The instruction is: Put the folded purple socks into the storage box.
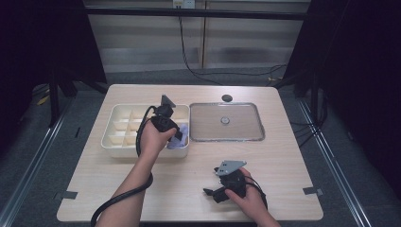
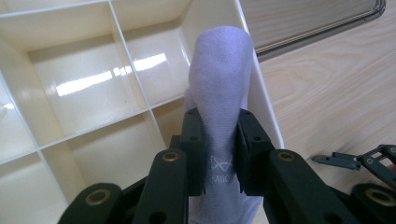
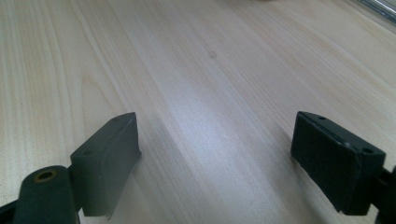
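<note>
A pale lavender rolled sock [image 2: 219, 98] stands between the jaws of my left gripper [image 2: 219, 154], which is shut on it. It hangs over the near right compartment of the cream divided box [image 2: 93, 88], against the box's right wall. From above, the left gripper [image 1: 178, 137] and the sock [image 1: 179, 142] sit at the box's [image 1: 118, 142] front right corner. My right gripper [image 3: 215, 158] is open, low over bare wood, with nothing between its jaws. In the high view the right gripper [image 1: 210, 193] rests near the table's front edge.
A shallow metal tray [image 1: 255, 137] with a small round piece at its middle lies right of the box. A dark round hole [image 1: 227, 98] sits behind it. The box's other compartments look bare. Cables trail off the table's front.
</note>
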A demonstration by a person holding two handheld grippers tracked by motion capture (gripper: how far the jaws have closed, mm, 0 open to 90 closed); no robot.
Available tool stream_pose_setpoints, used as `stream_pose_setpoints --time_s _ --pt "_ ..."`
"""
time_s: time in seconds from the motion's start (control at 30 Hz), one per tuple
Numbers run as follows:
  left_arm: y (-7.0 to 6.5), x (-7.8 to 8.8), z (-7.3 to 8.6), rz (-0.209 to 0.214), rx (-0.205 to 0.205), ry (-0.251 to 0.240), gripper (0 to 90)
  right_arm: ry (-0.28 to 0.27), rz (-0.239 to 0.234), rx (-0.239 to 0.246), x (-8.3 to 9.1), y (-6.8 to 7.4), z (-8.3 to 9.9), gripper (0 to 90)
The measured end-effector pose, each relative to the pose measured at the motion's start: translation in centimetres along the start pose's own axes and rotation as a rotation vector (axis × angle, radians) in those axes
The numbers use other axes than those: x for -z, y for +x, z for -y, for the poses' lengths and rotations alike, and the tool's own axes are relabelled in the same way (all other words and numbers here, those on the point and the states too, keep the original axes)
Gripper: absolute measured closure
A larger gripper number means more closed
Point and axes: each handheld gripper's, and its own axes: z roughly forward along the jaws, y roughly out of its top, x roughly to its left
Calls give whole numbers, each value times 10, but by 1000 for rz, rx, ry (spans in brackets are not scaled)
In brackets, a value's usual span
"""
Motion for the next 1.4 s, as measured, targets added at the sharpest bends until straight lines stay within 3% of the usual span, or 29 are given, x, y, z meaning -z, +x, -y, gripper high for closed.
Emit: stream_pose_setpoints --time_s 1.4 --pt "-1 -25 3 -44 11 55 778 1 -1 -1 0 0 0 146"
